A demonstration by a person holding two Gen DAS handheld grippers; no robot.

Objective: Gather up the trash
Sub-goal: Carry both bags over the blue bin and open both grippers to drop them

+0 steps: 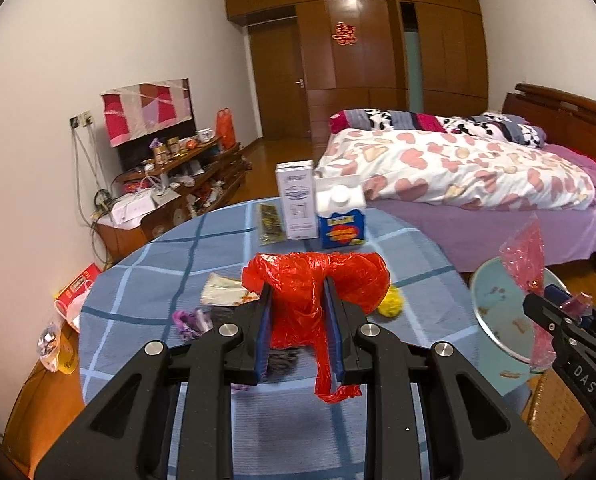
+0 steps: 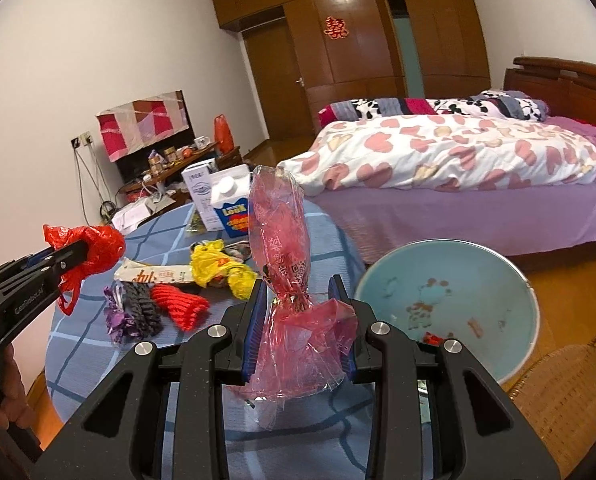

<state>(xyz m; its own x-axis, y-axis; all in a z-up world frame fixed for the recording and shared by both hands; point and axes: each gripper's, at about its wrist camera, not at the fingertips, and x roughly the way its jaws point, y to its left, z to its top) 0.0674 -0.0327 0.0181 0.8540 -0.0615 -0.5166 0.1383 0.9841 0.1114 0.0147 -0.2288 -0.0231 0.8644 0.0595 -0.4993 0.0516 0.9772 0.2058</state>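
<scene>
Left gripper is clamping a crumpled red plastic bag, jaws pinched on the bundle, a loose tail dangling below. Right gripper is clamping a pink cellophane wrapper, jaws closed on its twisted neck, the wrapper standing up between the fingers. Both are hovering above the table, each piece lifted clear of the cloth.

Step in hand, as I judge it: carrying two pieces of trash toward the light-blue basin, which is sitting just off the table's right edge with a small red scrap already inside. Next move is calling for swinging the right gripper over the basin rim and opening, then the left; the light film may be clinging to the pads.

Still lying on the blue checked tablecloth: yellow bag, long paper wrapper, red yarn bundle, purple scrap, a milk carton and a white box standing upright at the far edge.

Room: bed with heart-print quilt on the right, cluttered TV stand along the left wall, wooden wardrobe at the back.
</scene>
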